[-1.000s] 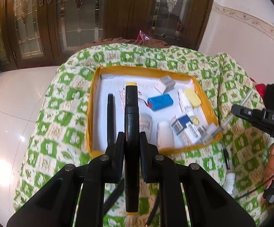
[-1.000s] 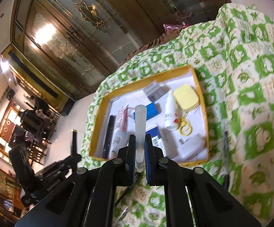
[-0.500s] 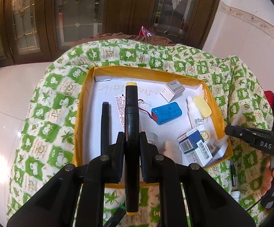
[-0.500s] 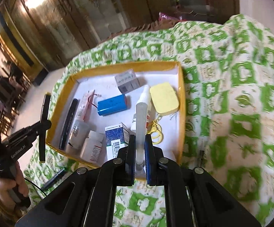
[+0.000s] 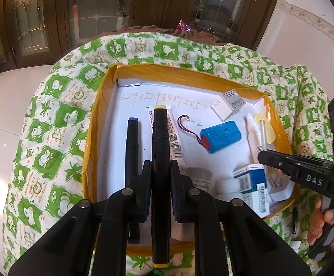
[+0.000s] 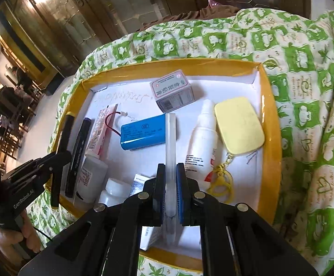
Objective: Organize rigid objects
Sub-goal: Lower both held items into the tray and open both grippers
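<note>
A shallow white tray with a yellow rim [image 5: 93,124] [image 6: 271,138] lies on a green-and-white patterned cloth. My left gripper [image 5: 160,168] is shut on a black marker with yellow ends [image 5: 159,133], held over the tray's left part beside a second black marker [image 5: 131,142] lying inside. In the right wrist view the left gripper [image 6: 56,158] shows at the tray's left rim. My right gripper [image 6: 170,172] is shut on a translucent white tube [image 6: 170,142], over the tray's middle above the blue battery pack [image 6: 144,133]. In the left wrist view the right gripper [image 5: 266,156] sits at the tray's right side.
Inside the tray lie a grey box [image 6: 172,90], a white dropper bottle [image 6: 203,138], a yellow pad on a key ring [image 6: 238,124], a pink tube [image 6: 100,126], small white bottles [image 6: 114,191] and a blue-white carton [image 5: 252,184]. Dark wooden doors stand behind.
Both grippers have come forward and down over the tray, which now looks larger. The right gripper has rolled upright. Each still holds its item.
</note>
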### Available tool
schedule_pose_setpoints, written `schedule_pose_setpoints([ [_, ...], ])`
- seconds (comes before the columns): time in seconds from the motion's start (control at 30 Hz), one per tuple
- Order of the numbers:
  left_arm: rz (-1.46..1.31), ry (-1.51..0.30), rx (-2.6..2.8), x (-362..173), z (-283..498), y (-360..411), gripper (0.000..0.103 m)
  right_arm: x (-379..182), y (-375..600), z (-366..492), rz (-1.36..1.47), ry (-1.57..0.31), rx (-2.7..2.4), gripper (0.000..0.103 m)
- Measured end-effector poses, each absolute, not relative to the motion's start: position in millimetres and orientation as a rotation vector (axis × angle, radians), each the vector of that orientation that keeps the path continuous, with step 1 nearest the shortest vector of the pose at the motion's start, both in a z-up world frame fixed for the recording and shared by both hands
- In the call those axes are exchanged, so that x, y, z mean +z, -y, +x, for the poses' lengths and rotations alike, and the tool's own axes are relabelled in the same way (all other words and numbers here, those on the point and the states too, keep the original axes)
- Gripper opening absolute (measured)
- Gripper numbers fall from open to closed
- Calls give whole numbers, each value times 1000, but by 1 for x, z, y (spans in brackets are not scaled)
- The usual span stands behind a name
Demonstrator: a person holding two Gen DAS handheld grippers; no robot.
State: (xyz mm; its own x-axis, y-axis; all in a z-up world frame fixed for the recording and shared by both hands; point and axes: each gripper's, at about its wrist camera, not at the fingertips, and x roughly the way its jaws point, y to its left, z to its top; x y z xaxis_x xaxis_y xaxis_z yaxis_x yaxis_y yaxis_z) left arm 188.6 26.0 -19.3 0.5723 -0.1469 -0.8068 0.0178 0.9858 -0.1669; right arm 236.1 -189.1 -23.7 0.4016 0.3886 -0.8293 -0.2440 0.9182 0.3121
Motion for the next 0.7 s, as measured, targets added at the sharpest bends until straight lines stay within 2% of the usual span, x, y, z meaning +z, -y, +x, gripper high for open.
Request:
schedule_pose_setpoints([
  [0.4,-164,-1029,-76,-45,213,-22,12,-40,203,252,164,-1110,350,8],
  [0.7,-125,-1015,-16,-39,208,-22,14,-41,201,249,166,-1098,353,8],
])
